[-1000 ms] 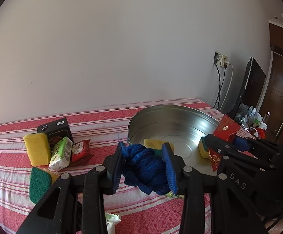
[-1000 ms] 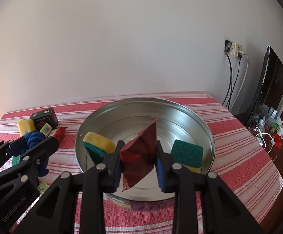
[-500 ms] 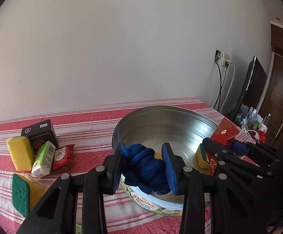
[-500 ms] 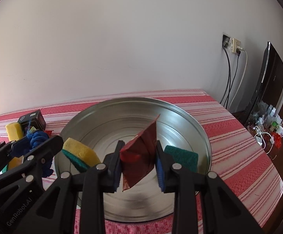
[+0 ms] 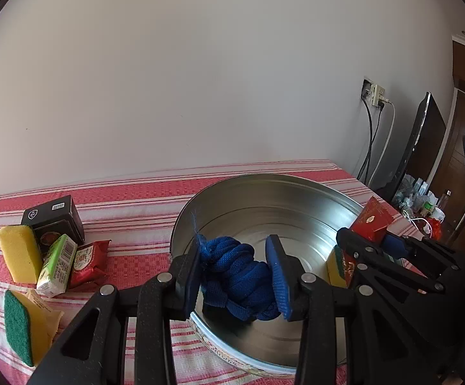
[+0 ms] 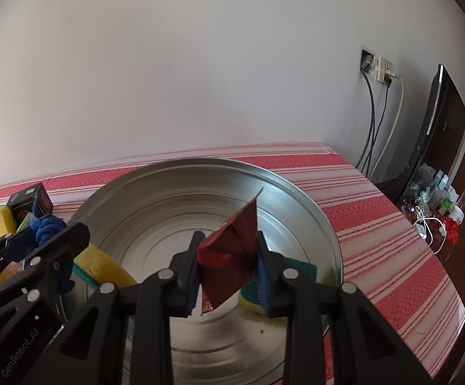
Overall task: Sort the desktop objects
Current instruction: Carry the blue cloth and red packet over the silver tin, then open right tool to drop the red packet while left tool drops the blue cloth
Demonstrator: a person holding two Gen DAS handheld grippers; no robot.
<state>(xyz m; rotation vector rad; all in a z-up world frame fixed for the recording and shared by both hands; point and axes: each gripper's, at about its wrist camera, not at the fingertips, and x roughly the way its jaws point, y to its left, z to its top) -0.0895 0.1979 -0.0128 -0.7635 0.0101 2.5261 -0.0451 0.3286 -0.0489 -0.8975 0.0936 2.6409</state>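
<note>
Above the metal basin (image 5: 296,192): left gripper (image 5: 237,276) clamped on soft, light blue rope bundle (image 5: 235,272), right gripper (image 6: 229,266) closed on thin, likely slippery red packet (image 6: 232,250); better gripped mid-body, not by loose ends.

Red and white stripes are shown on the tablecloth (image 5: 142,205); the knotted rope (image 5: 237,272) is coloured blue; the basin (image 6: 296,199) is silver.

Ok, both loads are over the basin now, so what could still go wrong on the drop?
The blue knotted rope hangs near the round metal basin rim and could snag or spill outside. The red foil packet, pinched at one end, might flutter onto the green-and-yellow sponge below.
</note>
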